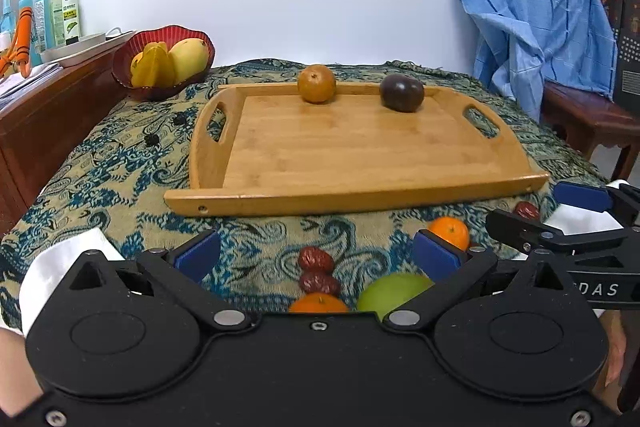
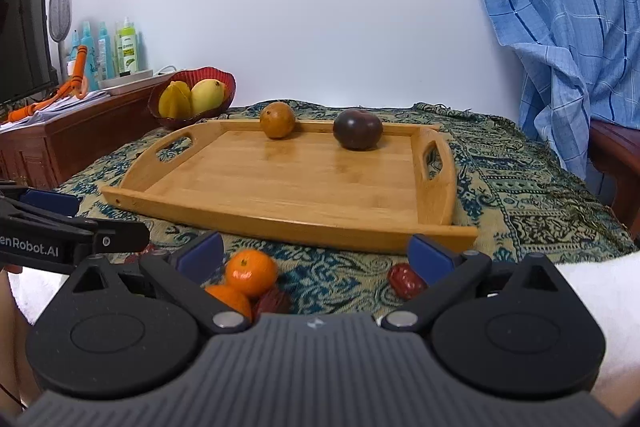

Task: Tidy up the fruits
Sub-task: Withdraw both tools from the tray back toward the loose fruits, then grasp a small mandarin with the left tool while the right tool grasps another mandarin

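Fruit lying loose on the patterned table, both grippers spread and empty.
Left wrist view: left gripper (image 1: pixel 316 255) gapes over two red dates (image 1: pixel 317 269); at six o'clock its body cuts off a tangerine (image 1: pixel 319 303) and green fruit (image 1: pixel 394 291). Wooden tray (image 1: pixel 360 155) holds two fruits at twelve.
Right wrist view: right gripper (image 2: pixel 316 257) stands apart; a date (image 2: pixel 406 280) at three, another half-hidden under tangerines (image 2: pixel 251 273) at nine.
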